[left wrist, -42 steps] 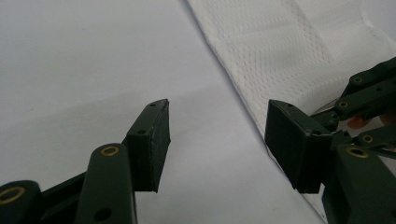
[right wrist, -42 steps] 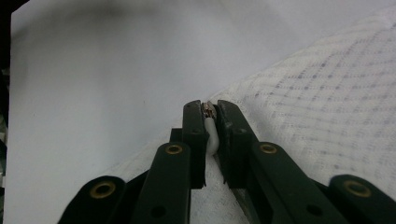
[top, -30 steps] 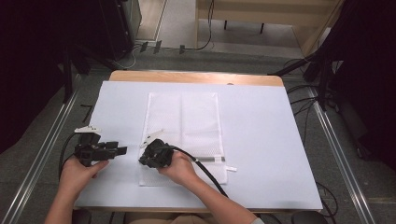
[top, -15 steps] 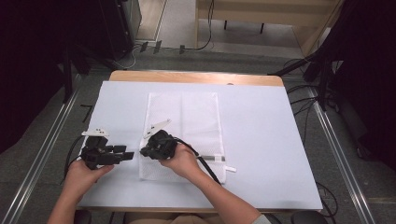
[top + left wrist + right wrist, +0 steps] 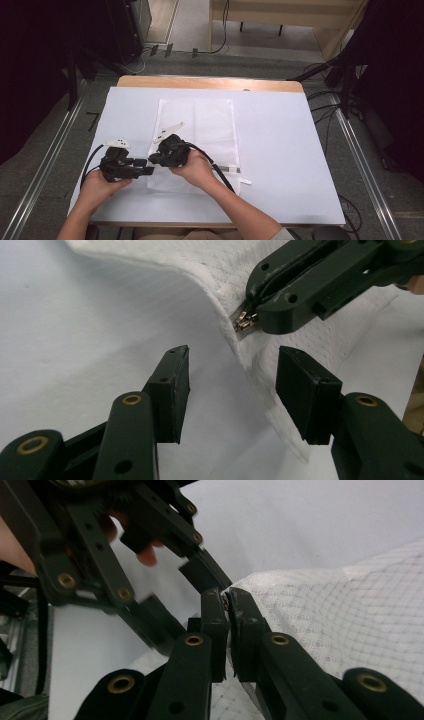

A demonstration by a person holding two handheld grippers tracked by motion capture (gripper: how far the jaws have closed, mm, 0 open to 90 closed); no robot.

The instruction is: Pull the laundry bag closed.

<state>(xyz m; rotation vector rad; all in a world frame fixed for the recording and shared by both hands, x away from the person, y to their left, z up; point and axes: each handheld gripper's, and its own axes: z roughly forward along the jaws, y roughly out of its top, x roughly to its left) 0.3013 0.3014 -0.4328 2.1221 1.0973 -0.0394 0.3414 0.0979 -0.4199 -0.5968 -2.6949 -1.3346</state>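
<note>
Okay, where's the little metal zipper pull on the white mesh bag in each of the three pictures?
High view: too small to make out; it would sit where the right gripper meets the near left edge of the mesh bag.
Left gripper view: the zipper pull is upper centre-right, sticking out of the right gripper's shut jaws.
Right gripper view: centre, hidden between the shut jaws.
Shared landmark: the lifted bag edge.

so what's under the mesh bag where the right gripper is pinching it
The right gripper is shut on the zipper pull at the white mesh bag edge, lifting it. Beneath the raised edge lies the bare white table cover. Whatever the bag holds stays hidden by the mesh.
</note>
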